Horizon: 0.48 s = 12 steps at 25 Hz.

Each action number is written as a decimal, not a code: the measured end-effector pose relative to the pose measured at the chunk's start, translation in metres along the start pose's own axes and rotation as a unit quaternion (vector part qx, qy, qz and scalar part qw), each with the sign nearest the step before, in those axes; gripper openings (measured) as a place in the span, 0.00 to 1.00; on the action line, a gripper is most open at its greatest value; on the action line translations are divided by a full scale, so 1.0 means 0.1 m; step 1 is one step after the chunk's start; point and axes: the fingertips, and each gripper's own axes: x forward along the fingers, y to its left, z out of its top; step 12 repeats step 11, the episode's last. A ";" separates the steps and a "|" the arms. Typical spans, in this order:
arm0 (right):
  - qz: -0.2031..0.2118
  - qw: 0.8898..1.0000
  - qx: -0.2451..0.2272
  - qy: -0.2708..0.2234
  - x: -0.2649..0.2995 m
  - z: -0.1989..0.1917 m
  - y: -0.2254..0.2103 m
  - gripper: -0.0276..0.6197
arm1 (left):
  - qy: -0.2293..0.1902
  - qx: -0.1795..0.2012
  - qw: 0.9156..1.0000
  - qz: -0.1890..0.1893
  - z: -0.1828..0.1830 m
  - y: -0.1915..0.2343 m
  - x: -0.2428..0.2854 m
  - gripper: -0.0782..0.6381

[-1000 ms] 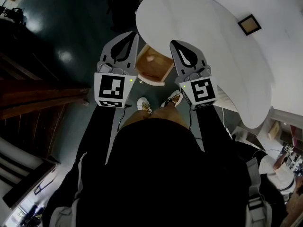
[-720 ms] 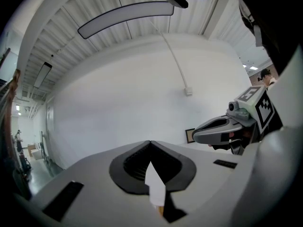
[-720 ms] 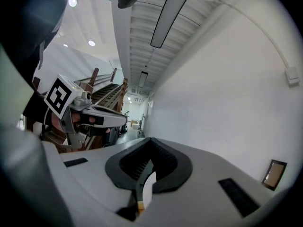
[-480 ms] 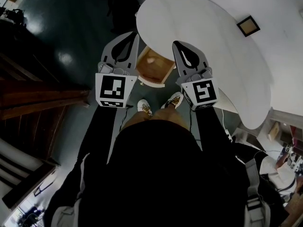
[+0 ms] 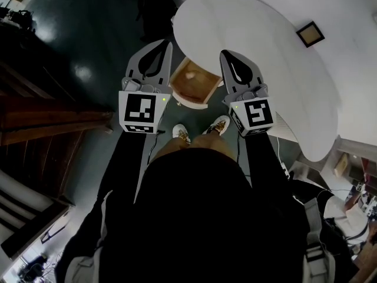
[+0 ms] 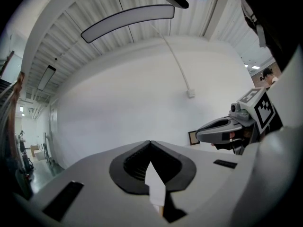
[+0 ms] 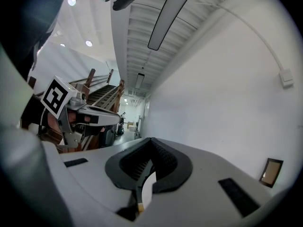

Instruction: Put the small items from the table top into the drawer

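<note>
An open wooden drawer [image 5: 191, 82] juts out from under the round white table [image 5: 265, 58], and a small pale thing lies inside it. On the table top lies a small dark square frame [image 5: 310, 33], also in the left gripper view [image 6: 193, 137] and the right gripper view [image 7: 271, 172]. My left gripper [image 5: 167, 42] is level left of the drawer, shut and empty [image 6: 150, 143]. My right gripper [image 5: 224, 52] is at the table's near edge right of the drawer, shut and empty [image 7: 151, 140].
Dark glossy floor [image 5: 88, 40] spreads left of the table. A wooden staircase [image 5: 53, 119] runs along the left. A black object [image 5: 154, 7] stands on the floor beyond the table. The person's shoes [image 5: 179, 133] are just before the drawer. A white wall [image 6: 142, 89] lies ahead.
The head view has shifted a little to the right. Both grippers keep their places on either side of the drawer and stay shut.
</note>
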 end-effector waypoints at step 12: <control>0.007 1.000 -0.007 -0.004 -0.02 0.07 0.10 0.08 | -0.004 0.004 1.000 0.007 0.08 0.04 -0.11 0.13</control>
